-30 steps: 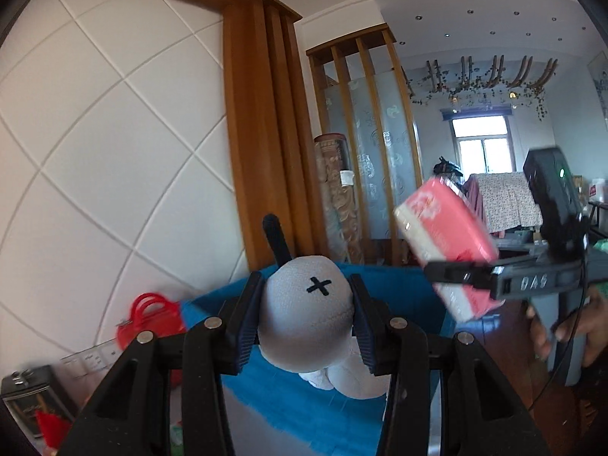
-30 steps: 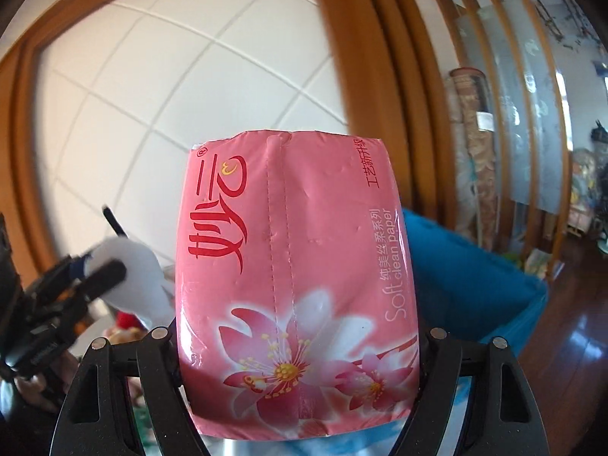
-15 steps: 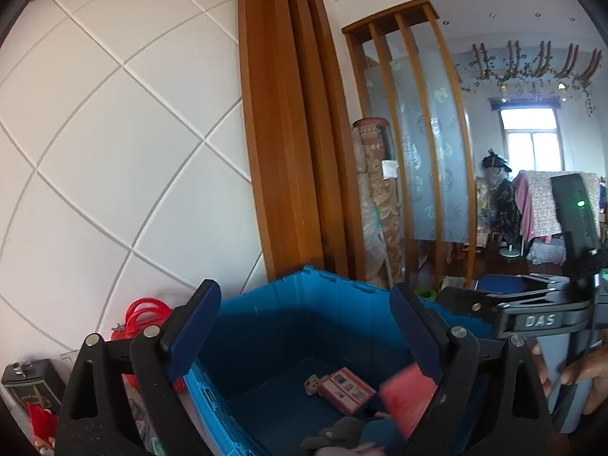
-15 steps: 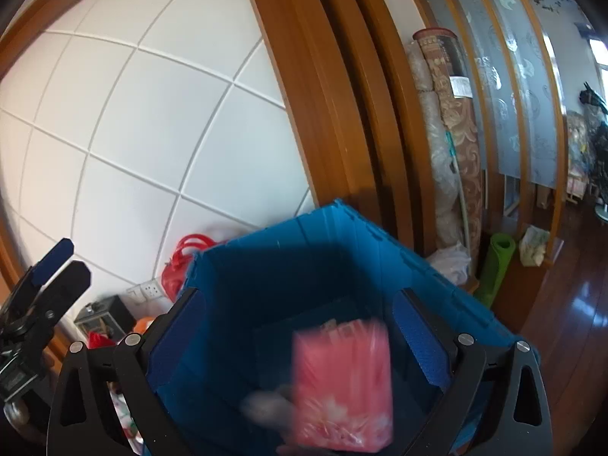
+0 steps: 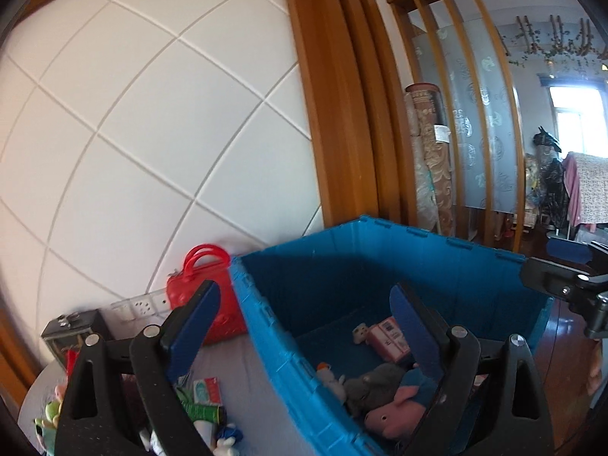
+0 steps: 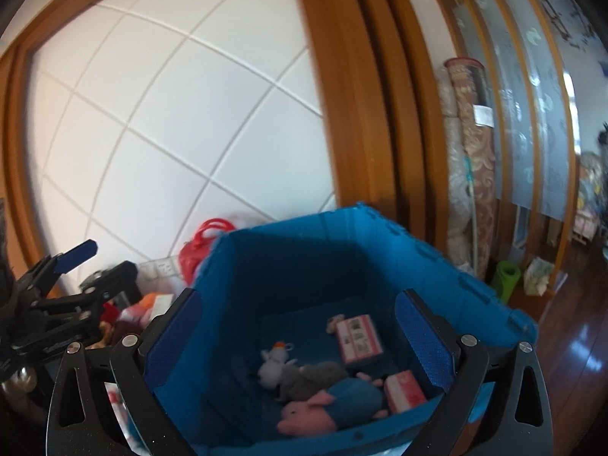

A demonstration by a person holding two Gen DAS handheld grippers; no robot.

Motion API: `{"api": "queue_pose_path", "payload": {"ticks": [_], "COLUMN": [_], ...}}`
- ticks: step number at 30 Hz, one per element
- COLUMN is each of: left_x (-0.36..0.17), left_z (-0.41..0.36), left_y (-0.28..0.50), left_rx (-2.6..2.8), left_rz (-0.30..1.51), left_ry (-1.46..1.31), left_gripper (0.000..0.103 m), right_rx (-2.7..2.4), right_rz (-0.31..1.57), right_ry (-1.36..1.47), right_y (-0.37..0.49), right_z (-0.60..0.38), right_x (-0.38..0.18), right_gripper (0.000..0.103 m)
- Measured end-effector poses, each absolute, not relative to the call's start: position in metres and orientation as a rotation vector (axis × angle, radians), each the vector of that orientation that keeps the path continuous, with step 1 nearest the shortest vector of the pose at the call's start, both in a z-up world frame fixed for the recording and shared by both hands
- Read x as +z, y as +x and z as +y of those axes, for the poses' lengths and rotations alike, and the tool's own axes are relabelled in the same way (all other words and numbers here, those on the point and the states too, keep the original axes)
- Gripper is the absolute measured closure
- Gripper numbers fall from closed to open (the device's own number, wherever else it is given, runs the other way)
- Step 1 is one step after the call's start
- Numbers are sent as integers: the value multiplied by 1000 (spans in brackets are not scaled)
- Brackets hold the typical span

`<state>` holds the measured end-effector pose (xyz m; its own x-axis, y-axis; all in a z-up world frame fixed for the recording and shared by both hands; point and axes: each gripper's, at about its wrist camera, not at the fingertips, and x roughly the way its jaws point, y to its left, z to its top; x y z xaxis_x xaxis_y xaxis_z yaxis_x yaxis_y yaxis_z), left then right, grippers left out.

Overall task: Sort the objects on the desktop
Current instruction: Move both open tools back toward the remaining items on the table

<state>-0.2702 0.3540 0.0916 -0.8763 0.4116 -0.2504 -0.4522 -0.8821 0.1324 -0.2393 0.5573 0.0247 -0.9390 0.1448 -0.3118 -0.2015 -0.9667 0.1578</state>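
Observation:
A blue plastic bin point(image 5: 380, 250) point(image 6: 342, 243) stands on the table by the wall. Inside lie a pink tissue pack point(image 6: 404, 391), a pink-and-white box point(image 6: 359, 338) point(image 5: 387, 338), a grey plush point(image 6: 311, 378) point(image 5: 376, 380), a pink pig plush in blue point(image 6: 326, 406) point(image 5: 395, 414) and a small white plush point(image 6: 273, 361). My left gripper point(image 5: 304, 326) is open and empty over the bin's left wall. My right gripper point(image 6: 300, 338) is open and empty above the bin. Each gripper shows at the edge of the other's view.
A red toy handbag point(image 5: 205, 296) stands against the white tiled wall, left of the bin. Small items lie on the grey table left of the bin: a green tube point(image 5: 201, 412), a small packet point(image 5: 207, 389), a dark tin point(image 5: 72, 326). Wooden pillars rise behind.
Both grippers have opened. The grey plush fell from the left gripper and the pink tissue pack from the right into the bin. Both views now look down into the bin.

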Motion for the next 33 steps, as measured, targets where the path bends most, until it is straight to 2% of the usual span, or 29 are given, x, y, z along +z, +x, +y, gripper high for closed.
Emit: {"api": "queue_pose_path", "payload": {"ticks": [11,24,33], "left_x": [62,24,-10], "left_z": [244,73,12], "left_y": [-238,-199,-216], "left_rx": [2779,2916,3014], "left_rz": [241,300,269], "left_ry": [-416,-603,-776], "left_gripper": [12,11,11], "right_rx": [3049,3139,3178], "right_rz": [178,188,190], "right_ry": [-495,-723,-882], "right_y": [-211,-230,-259], "right_z": [446,283,232], "right_x": [23,-20,-47], "right_gripper": [0,0,0]}}
